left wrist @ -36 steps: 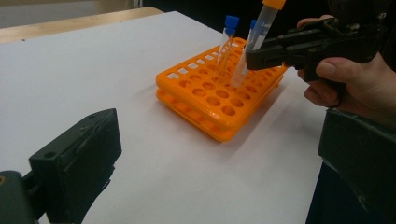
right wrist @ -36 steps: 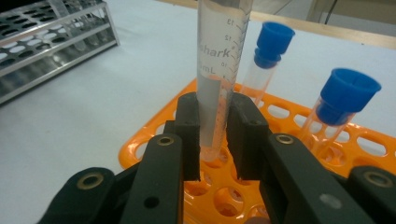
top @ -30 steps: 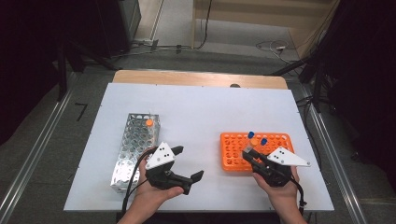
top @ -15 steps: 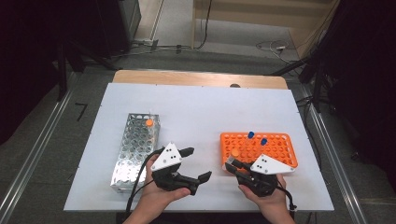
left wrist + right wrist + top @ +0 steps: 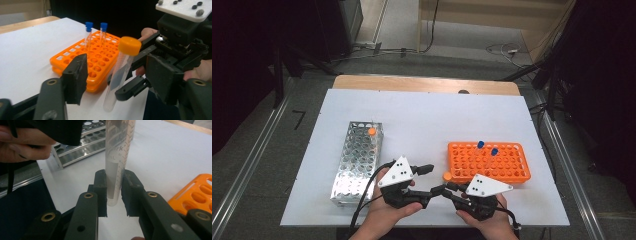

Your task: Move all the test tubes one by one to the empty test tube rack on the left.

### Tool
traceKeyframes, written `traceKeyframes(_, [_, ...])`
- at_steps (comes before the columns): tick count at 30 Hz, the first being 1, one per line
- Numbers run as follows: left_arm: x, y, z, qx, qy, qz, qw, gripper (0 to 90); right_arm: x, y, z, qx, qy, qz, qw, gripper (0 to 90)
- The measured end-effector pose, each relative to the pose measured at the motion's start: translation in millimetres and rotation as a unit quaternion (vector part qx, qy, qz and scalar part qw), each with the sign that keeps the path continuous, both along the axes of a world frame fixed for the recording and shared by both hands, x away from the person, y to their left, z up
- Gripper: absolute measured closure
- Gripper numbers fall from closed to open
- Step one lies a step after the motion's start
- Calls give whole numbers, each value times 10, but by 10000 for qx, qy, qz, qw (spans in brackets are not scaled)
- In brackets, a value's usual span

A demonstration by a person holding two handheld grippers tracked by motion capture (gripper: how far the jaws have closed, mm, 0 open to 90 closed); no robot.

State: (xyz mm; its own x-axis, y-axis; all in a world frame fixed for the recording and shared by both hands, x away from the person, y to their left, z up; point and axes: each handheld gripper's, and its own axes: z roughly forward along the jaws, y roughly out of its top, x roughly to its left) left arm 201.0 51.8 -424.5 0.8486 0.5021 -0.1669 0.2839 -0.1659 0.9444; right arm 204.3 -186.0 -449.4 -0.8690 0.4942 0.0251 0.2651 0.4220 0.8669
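One white tabletop (image 5: 422, 115) amid dark grey floor (image 5: 257, 150).

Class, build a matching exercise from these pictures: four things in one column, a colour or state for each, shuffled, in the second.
1. orange rack
2. metal rack
3. right tool
4. left tool

A. holds one orange-capped tube
B. jaws apart around a tube, just closing
C. holds two blue-capped tubes
D. clamps a clear tube near its bottom

Pairs: 1-C, 2-A, 3-D, 4-B
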Motion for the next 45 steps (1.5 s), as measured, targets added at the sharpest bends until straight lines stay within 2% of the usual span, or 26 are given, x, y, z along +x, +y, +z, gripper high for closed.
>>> traceKeyframes(4, [-8,-40,-8,20,-24,-90,10000,445,-29,30,4,-14,8,110,9999,731])
traceKeyframes(8, [-22,-71,-16,140,-114,-218,9996,561,-52,56,5,-26,5,231,9997,731])
traceKeyframes(15, [-32,-87,-20,163,-172,-356,9991,679,-60,68,2,-34,10,308,9995,731])
traceKeyframes(29, [-26,-79,-22,217,-211,-313,9991,706,-43,57,-9,33,101,323,9994,722])
traceKeyframes(35, [-14,-35,-3,181,-228,-187,9994,706,-46,39,-1,99,122,408,9990,554])
traceKeyframes(45, [27,98,55,103,-270,78,9996,707,10,-78,51,407,202,307,9985,270])
